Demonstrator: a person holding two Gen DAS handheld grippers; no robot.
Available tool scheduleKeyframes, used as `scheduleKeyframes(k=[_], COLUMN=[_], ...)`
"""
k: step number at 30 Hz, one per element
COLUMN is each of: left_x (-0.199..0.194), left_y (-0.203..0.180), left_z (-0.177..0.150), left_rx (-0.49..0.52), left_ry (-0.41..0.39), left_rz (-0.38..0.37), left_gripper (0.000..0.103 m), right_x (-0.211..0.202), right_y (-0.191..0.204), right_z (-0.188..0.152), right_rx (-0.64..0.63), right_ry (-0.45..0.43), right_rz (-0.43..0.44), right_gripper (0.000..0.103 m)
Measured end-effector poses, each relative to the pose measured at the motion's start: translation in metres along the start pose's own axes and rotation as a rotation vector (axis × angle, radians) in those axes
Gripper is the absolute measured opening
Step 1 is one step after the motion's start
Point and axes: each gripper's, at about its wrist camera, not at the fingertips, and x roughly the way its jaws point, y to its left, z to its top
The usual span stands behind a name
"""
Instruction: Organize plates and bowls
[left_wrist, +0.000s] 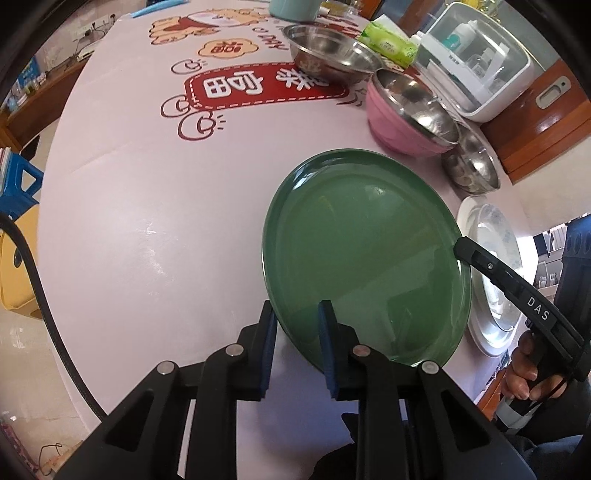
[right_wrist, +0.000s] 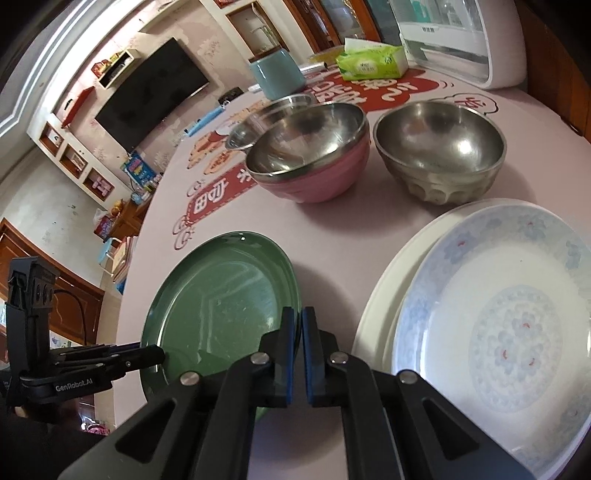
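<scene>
At the left, the left gripper pinched the near rim of the green plate, its pads narrow on the edge. The right gripper clamped the opposite rim, jaws almost closed. The plate hung between them over the table. To the right lay the white plates, nearer to the right hand.

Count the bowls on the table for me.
4: a wide steel bowl farthest back, a steel bowl nested in a pink bowl, and a steel bowl beside them. None looks hidden.
</scene>
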Motion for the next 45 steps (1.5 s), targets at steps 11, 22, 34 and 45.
scheduleKeyframes(k=[11, 22, 34, 45], left_x=[-0.027, -0.045, -0.042, -0.016], left_y=[-0.028, -0.068, -0.124, -0.175], left_z=[-0.011, -0.014, -0.010, 0.000], left_rx=[0.023, 0.058, 0.115, 0.141], left_ry=[-0.068, -0.155, -0.178, -0.139], left_rz=[-0.012, -0.080, -0.127, -0.133], left_gripper=[0.020, 0.020, 0.020, 0.020], right_x=[-0.042, -0.093, -0.135, -0.150], right_y=[0.001, -0.012, -0.046, -0.091], right_z=[-0.008, -0.016, -0.019, -0.010], right_rx=[-0.064, -0.125, -0.134, -0.102], right_ry=[-0.064, -0.119, -0.151, -0.120], right_rz=[-0.009, -0.097, -0.190, -0.224], right_gripper=[0.005, 0.007, 0.008, 0.008])
